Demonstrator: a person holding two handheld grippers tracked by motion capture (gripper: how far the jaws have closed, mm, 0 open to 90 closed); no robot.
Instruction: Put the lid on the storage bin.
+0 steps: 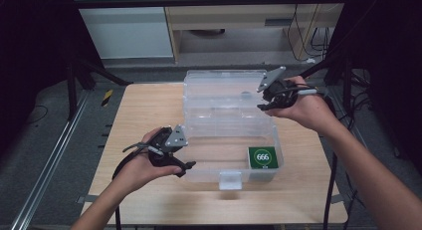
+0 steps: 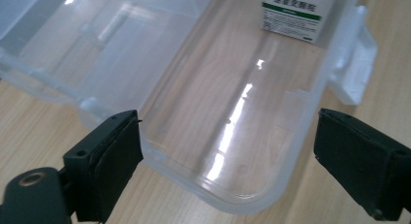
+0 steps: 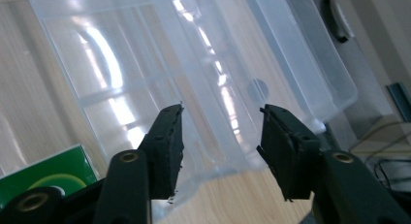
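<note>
Both grippers at the open clear storage box (image 1: 219,115)
We hold the left gripper (image 1: 185,167) wide open, empty, at the box's near-left corner; the right gripper (image 1: 263,103) half open, empty, above the lid (image 1: 219,83)

A: Light falls from overhead; the tabletop (image 1: 149,115) is evenly bright, while the room's sides sink into near black.

B: Glare?

A: White streaks run along the clear plastic box (image 2: 232,132) in both gripper views.

B: Sharpness?

A: The high view is soft and grainy. The gripper views hold focus on the box; far corners blur.
</note>
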